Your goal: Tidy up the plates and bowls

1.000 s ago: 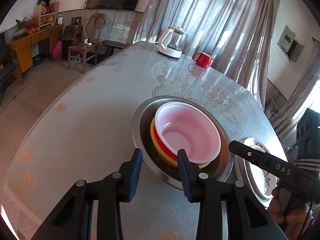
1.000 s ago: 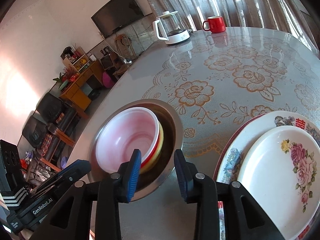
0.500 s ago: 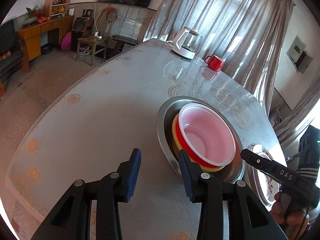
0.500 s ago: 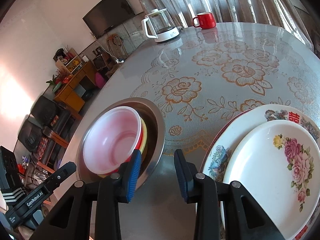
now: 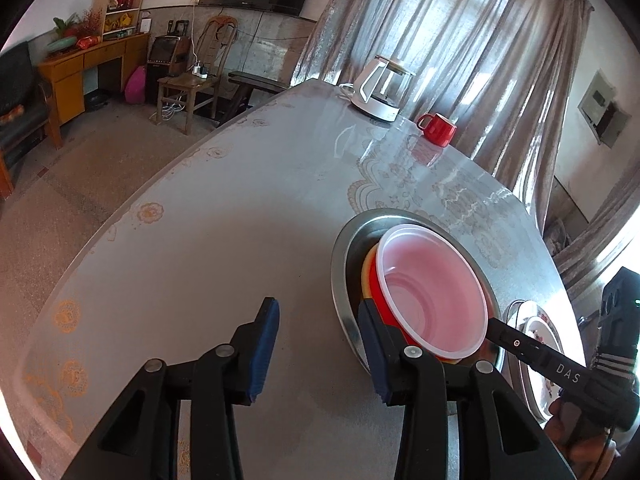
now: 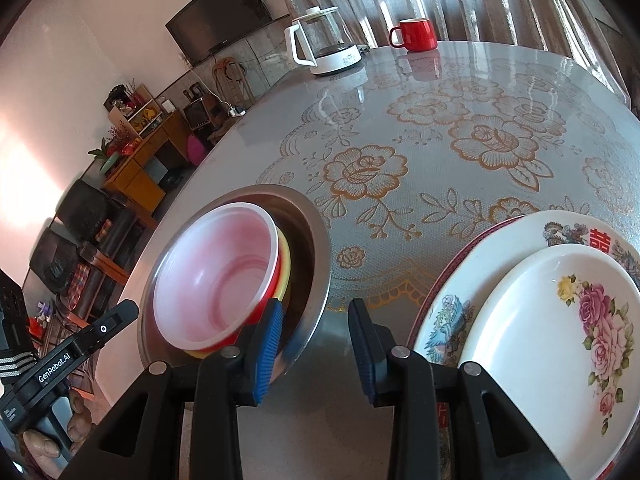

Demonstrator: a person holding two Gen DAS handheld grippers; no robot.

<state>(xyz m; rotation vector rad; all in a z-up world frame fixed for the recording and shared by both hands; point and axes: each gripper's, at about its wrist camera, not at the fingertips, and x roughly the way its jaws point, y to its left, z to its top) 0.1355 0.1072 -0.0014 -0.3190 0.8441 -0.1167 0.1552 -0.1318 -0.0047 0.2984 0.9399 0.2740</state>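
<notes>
Your left hand-held gripper [image 5: 318, 344] is hanging over the bench [image 5: 208, 248] with its jaws spread wide and nothing between them. Just ahead and to the right of its right finger, the steel basin [image 5: 340, 268] is sitting on the bench, and the finger's tip is overlapping the basin's near rim in this view; whether they are touching cannot be told. Inside the basin the translucent pink bowl [image 5: 432, 296] is nesting on top of a red bowl [image 5: 376, 280], which is lying in a yellow bowl [image 5: 366, 276]. Farther to the right, your right hand-held gripper [image 5: 532, 356] is reaching in from the edge, with a floral plate [image 5: 536, 336] partly showing behind it. Far ahead, a white kettle [image 5: 380, 92] and a red mug [image 5: 436, 130] are standing near the curtain.

From the right wrist, your right hand-held gripper [image 6: 316, 344] is likewise standing open and carrying nothing. Its left finger is crossing in front of the near edge of the steel basin [image 6: 316, 240], which is lying ahead and to the left with the pink bowl [image 6: 216, 276] uppermost in the stack. To the right of the right finger, a small white floral plate [image 6: 552, 336] is resting on a larger patterned plate [image 6: 448, 308]. The bare bench [image 6: 400, 168] is showing between the two fingers. At far left, your left hand-held gripper [image 6: 80, 344] is pointing toward the basin.
</notes>
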